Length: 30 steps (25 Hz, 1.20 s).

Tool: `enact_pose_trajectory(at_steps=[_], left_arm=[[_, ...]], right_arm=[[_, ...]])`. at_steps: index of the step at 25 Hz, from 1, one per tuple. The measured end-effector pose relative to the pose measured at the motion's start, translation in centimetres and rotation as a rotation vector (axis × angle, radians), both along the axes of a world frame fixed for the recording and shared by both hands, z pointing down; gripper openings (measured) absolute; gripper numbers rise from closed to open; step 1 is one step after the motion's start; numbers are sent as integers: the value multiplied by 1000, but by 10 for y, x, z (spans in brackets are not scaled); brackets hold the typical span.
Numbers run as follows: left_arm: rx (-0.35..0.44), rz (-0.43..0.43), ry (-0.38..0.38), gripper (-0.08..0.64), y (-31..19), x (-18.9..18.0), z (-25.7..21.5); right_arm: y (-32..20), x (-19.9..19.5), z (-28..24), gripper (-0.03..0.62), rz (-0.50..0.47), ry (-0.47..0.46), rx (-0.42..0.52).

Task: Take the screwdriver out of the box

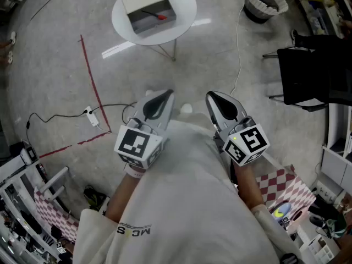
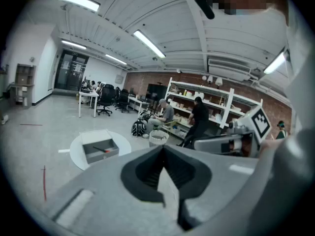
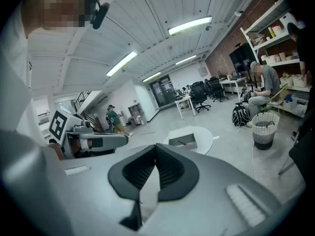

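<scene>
A grey open box (image 1: pixel 144 21) stands on a round white table (image 1: pixel 181 23) far ahead on the floor. Inside it lies the screwdriver (image 1: pixel 154 14), dark-shafted with a red handle. The left gripper view shows the box (image 2: pixel 100 150) small and distant, and the right gripper view shows the box (image 3: pixel 182 141) the same way. My left gripper (image 1: pixel 166 94) and right gripper (image 1: pixel 210 96) are held side by side close to the person's chest, well short of the table. Both point toward it. Each has its jaws closed tip to tip with nothing between them.
A red tape line (image 1: pixel 91 88) and a cable with a power strip (image 1: pixel 92 116) lie on the floor at left. A woven wastebasket (image 1: pixel 265 1) and a black chair (image 1: pixel 308 73) stand at right. People (image 2: pixel 198 118) work at shelves beyond the table.
</scene>
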State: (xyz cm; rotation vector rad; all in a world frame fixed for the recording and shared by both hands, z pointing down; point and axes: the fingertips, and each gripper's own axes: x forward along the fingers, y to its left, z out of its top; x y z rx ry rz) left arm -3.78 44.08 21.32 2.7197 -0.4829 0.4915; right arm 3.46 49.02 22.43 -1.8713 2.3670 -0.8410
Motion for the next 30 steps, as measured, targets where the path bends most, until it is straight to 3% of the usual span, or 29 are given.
enact_pose_trajectory(at_steps=[3, 8, 16, 25, 30], left_arm=[[-36, -3, 23, -1, -12, -11, -2], [-10, -4, 7, -2, -34, -42, -7], [-50, -20, 18, -1, -116, -87, -5], [-14, 47, 37, -2, -201, -120, -10], [-56, 50, 35, -2, -239, -123, 7]], right_arm=[[-16, -22, -3, 2, 13, 18, -16], [-47, -51, -3, 2, 3, 12, -25], [-127, -92, -13, 0, 37, 1, -3], [-219, -122, -24, 0, 58, 98, 9], [-260, -118, -13, 0, 52, 137, -19]])
